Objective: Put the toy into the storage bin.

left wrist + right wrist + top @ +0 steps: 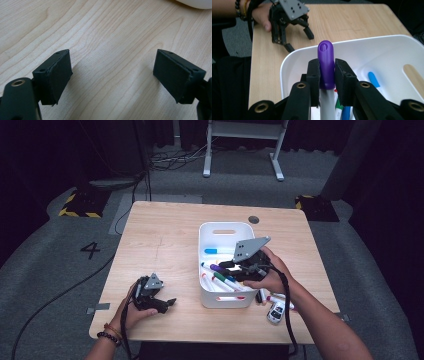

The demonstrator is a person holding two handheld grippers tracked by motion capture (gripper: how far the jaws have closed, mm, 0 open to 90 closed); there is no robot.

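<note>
right gripper (327, 75) clamped on the purple-capped marker (326, 62) over the white bin (287, 62), so it'd drop in | left gripper (112, 75) parked wide open, empty, on the table (112, 30)

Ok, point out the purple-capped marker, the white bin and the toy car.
purple-capped marker (326, 60), right gripper view, on its cap.
white bin (224, 226), high view, on its far rim.
toy car (275, 312), high view, on its roof.
</note>
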